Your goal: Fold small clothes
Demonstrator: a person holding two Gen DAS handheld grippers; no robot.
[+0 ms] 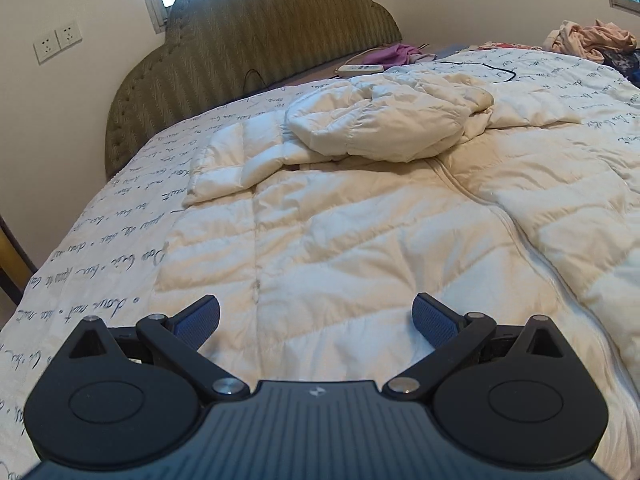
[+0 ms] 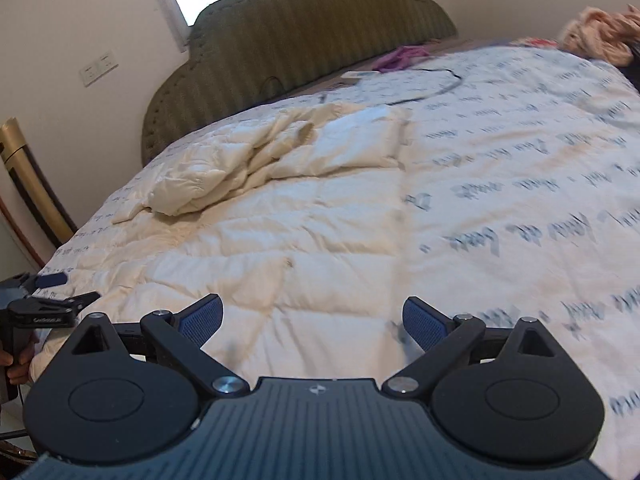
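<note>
A cream quilted jacket [image 1: 360, 232] lies spread front-up on the bed, zip [image 1: 472, 192] closed, with its hood [image 1: 380, 124] bunched at the far end and one sleeve [image 1: 236, 160] out to the left. My left gripper [image 1: 316, 316] hovers open over the jacket's near left half, nothing between its blue pads. The right wrist view shows the same jacket [image 2: 240, 248] from its right side. My right gripper [image 2: 312, 316] is open and empty above the near right edge. At that view's left edge a hand [image 2: 18, 364] holds the left gripper's handle.
The bedspread [image 2: 520, 184] is white with blue script. A green padded headboard [image 1: 260, 40] stands behind. At the far end lie a purple garment [image 1: 400, 54], a white remote [image 1: 360, 69], a black cable [image 1: 492, 70] and a pink clothes pile [image 1: 592, 38]. A gold-framed chair [image 2: 32, 184] stands left.
</note>
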